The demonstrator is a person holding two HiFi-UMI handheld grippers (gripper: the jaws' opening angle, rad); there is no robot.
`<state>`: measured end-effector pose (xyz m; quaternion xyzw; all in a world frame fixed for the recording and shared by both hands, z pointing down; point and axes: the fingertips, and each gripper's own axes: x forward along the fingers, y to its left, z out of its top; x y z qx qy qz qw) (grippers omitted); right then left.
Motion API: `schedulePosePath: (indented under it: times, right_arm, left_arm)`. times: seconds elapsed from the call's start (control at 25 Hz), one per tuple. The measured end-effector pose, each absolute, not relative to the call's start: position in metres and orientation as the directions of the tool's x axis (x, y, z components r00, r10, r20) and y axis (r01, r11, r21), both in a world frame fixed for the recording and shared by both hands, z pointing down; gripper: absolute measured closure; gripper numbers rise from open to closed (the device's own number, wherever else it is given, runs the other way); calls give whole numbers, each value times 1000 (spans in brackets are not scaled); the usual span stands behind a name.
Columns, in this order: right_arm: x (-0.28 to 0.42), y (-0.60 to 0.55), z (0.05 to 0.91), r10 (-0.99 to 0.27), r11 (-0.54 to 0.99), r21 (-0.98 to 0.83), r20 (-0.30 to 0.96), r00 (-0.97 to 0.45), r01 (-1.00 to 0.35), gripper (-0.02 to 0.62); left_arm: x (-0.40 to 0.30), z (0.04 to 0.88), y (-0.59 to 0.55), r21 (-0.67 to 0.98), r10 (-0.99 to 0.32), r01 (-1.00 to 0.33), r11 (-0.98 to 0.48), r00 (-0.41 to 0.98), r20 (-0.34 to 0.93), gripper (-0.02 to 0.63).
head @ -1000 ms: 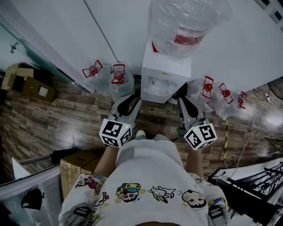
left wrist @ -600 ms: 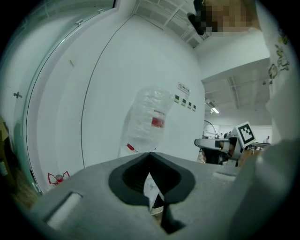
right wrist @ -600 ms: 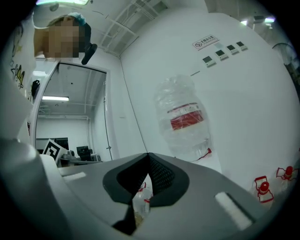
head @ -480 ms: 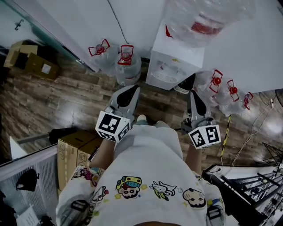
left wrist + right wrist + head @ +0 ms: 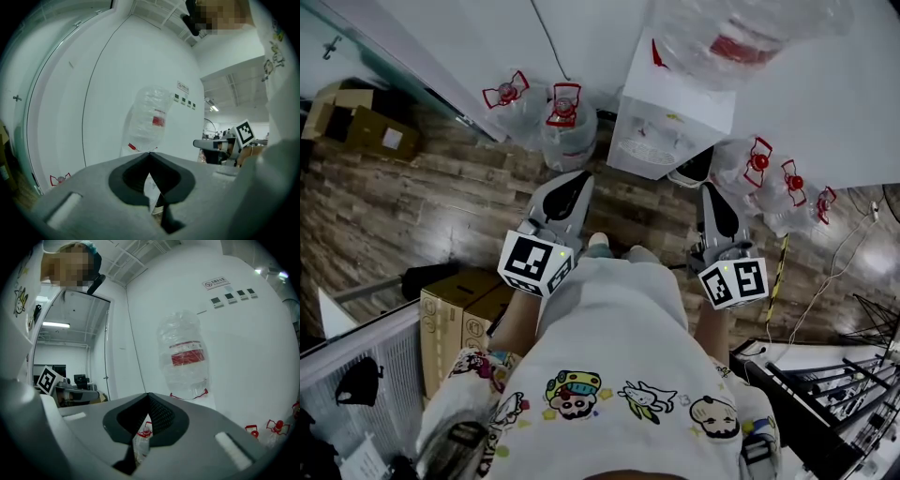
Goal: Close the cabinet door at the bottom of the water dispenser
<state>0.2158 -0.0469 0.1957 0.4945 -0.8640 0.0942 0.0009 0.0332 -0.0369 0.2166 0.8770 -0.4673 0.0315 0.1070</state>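
Observation:
The white water dispenser (image 5: 673, 122) stands against the wall with a clear bottle (image 5: 741, 33) on top. From above, its bottom cabinet door is hidden. A dark shape with a pale rim (image 5: 694, 167) shows at its front right corner; I cannot tell what it is. My left gripper (image 5: 578, 178) is shut and empty, pointing at the floor left of the dispenser. My right gripper (image 5: 710, 190) is shut and empty, just in front of that dark shape. In the left gripper view the jaws (image 5: 150, 152) meet below the bottle (image 5: 150, 119). The right gripper (image 5: 148, 394) also has its jaws together.
Spare water bottles with red handles stand left (image 5: 565, 122) and right (image 5: 769, 183) of the dispenser. Cardboard boxes sit at the near left (image 5: 459, 314) and far left (image 5: 356, 127). A cable (image 5: 783, 281) and dark metal racks (image 5: 834, 403) lie to the right on the wood floor.
The left gripper's jaws, apart a second ago, have come together. The head view has tilted, so the dispenser sits higher and further right in the picture.

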Motion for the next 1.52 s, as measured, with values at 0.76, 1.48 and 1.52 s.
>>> schedulePosePath:
  times: [0.76, 1.48, 1.52]
  right_arm:
    - [208, -45, 201, -847, 501, -151, 120, -519, -852, 588]
    - [202, -47, 203, -843, 503, -160, 127, -523, -850, 588]
    - [202, -47, 204, -843, 503, -161, 128, -523, -849, 588]
  left_arm:
    - [24, 220, -36, 154, -826, -840, -521, 541, 158, 606]
    - [15, 225, -38, 152, -828, -844, -515, 536, 167, 606]
    - [15, 224, -39, 151, -829, -844, -514, 534, 165, 606]
